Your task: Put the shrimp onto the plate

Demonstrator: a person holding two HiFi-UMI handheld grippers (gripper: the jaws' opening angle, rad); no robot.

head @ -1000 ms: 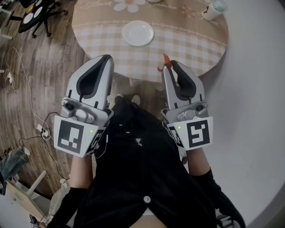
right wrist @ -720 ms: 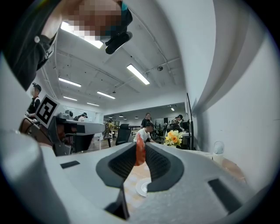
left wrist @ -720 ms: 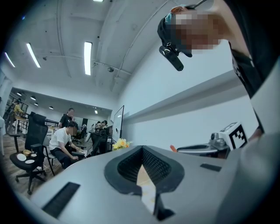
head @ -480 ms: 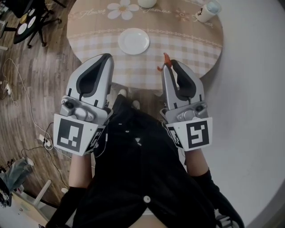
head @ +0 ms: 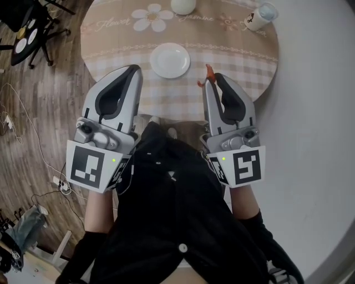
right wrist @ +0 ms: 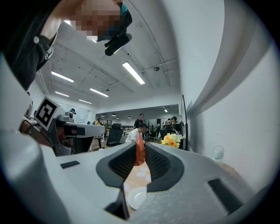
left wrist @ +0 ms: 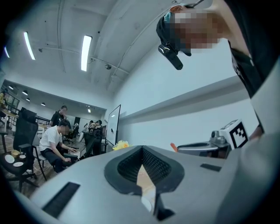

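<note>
Over on the left, the left gripper [head: 128, 75] hangs in front of the person's body, short of the table [head: 233, 52], fingers pressed together at the tips with nothing between them. It has no job here, so it's parked out of the way. Its own view confirms it: the pads meet at the front and only a sliver of tablecloth shows through the gap behind them.

Moving across, the plate [head: 170, 60] sits bare near the table's near edge, ahead of both grippers and between their lines.

Now the right gripper [head: 213, 82]: fingers clamped on the shrimp [head: 207, 75], which pokes out past the tips, orange tail showing. It's pinched at the very tips, I'd judge, so it can be let go cleanly over the plate. The shrimp is up in the air, right of the plate and nearer the person, not yet over it.

The head view gives the layout. The right gripper view adds what it can't: the shrimp [right wrist: 139, 151] standing upright between the pads, and the plate [right wrist: 136, 197] low in the gap beneath it, so the aim looks roughly lined up. It also shows yellow flowers [right wrist: 171, 140] and people at desks beyond, absent from above.

Far right on the table is what looks like a cup [head: 260, 15], too small to be sure
</note>
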